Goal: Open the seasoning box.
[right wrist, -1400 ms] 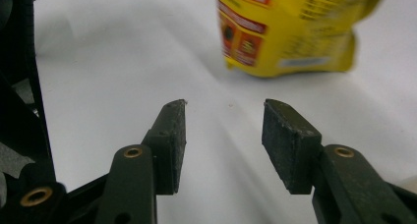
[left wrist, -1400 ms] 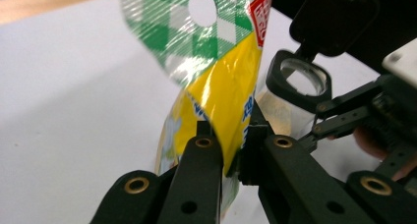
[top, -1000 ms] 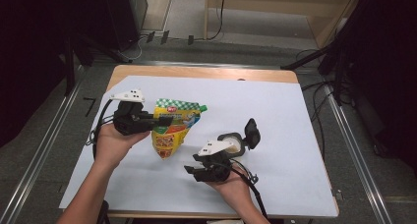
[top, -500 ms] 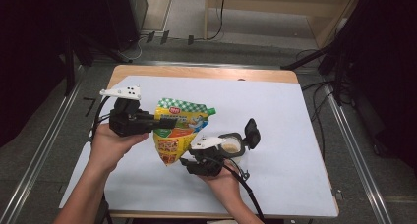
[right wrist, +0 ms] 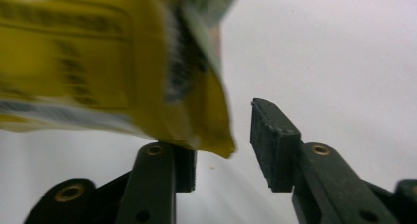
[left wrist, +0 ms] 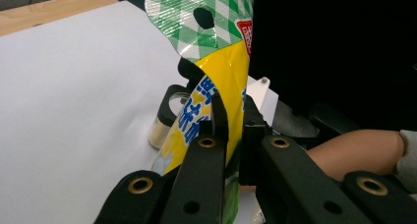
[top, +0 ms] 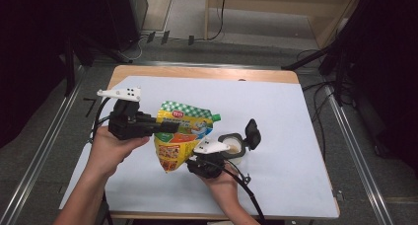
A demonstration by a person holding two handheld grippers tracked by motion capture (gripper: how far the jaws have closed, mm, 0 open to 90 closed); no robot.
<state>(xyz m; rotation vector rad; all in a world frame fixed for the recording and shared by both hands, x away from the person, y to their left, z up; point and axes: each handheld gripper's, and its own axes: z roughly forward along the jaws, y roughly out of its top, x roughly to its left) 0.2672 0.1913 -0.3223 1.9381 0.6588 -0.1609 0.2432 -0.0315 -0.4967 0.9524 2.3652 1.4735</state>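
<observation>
A yellow pouch (top: 178, 132) with a green checkered top hangs tilted above the white table sheet (top: 296, 111). My left gripper (top: 160, 127) is shut on its left edge; in the left gripper view the jaws (left wrist: 230, 123) pinch the pouch (left wrist: 221, 71) just below the checkered band. My right gripper (top: 191, 167) is at the pouch's lower corner. In the right gripper view its jaws (right wrist: 223, 143) stand open, and the corner of the pouch (right wrist: 98, 62) hangs over the left jaw without being pinched.
A small jar (top: 234, 147) with its black flip lid (top: 252, 133) open stands just right of the right hand; it is also behind the pouch as the jar (left wrist: 166, 120) in the left gripper view. The table's wooden far edge (top: 207, 73) borders the sheet.
My right gripper has moved left and forward, up to the pouch's lower corner. The left gripper has carried the pouch slightly right and turned it more upright.
</observation>
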